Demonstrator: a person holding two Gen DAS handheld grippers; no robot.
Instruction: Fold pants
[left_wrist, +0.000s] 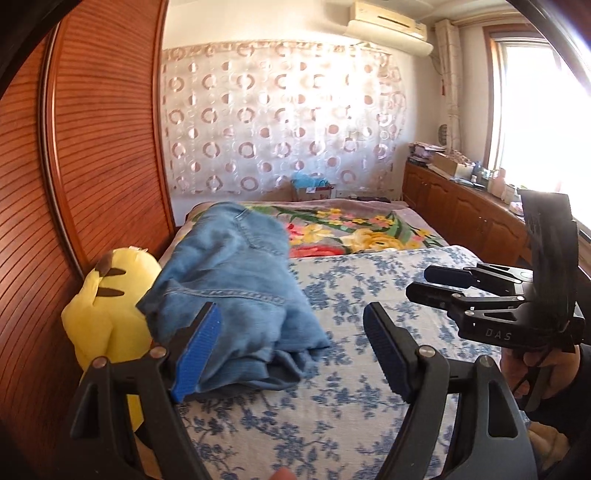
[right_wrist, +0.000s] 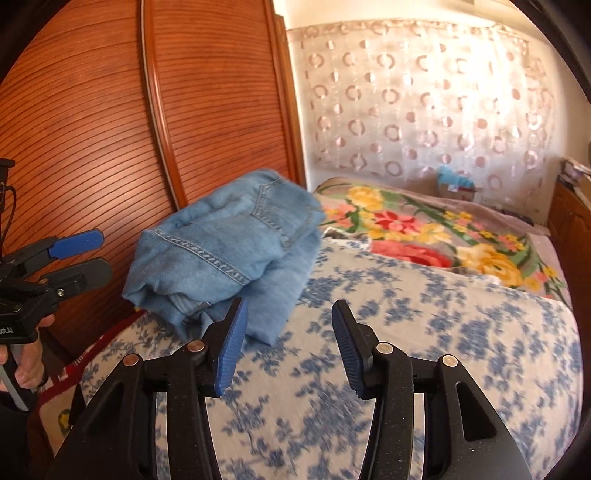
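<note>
Light blue jeans lie folded in a thick bundle on the blue-flowered bed sheet, near the wooden wardrobe. They also show in the right wrist view. My left gripper is open and empty, held above the sheet just in front of the bundle's near edge. It also shows from the side in the right wrist view. My right gripper is open and empty, hovering over the sheet to the right of the jeans. It also shows in the left wrist view.
A yellow plush toy sits left of the jeans against the slatted wooden wardrobe. A flowered blanket covers the far end of the bed. Low wooden cabinets with clutter run along the right under the window.
</note>
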